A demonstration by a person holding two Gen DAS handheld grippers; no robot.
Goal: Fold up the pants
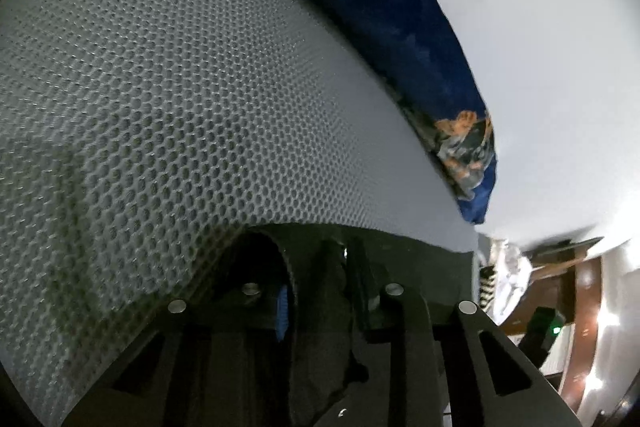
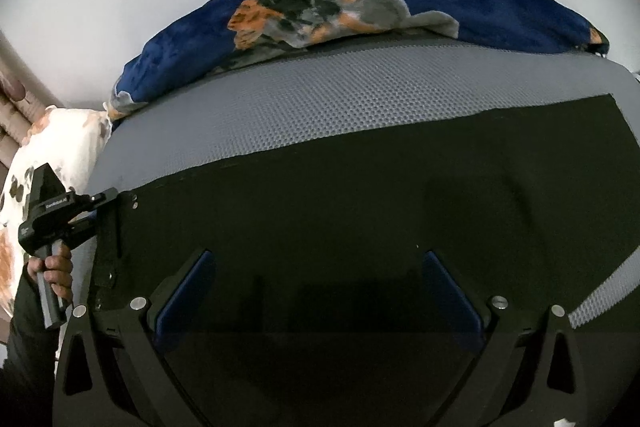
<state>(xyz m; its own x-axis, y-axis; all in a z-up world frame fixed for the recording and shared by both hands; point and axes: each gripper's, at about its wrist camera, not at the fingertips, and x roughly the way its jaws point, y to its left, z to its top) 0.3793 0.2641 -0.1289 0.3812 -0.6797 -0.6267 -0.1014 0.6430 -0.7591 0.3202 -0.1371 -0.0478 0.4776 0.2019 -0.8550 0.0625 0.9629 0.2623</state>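
Observation:
The black pants lie spread flat on a grey mesh mat. My right gripper hangs over them, open wide, its blue pads far apart and nothing pinched. In the same view my left gripper sits at the pants' left edge, with a person's hand on its handle. In the left wrist view, the left gripper has its fingers close together with a bunch of black pants fabric pressed between them, at the edge of the mesh mat.
A dark blue blanket with orange and grey patches is heaped along the mat's far side, against a white wall; the left wrist view also shows the blanket. A white pillow with brown spots lies at the left. Brown furniture stands beyond the mat's corner.

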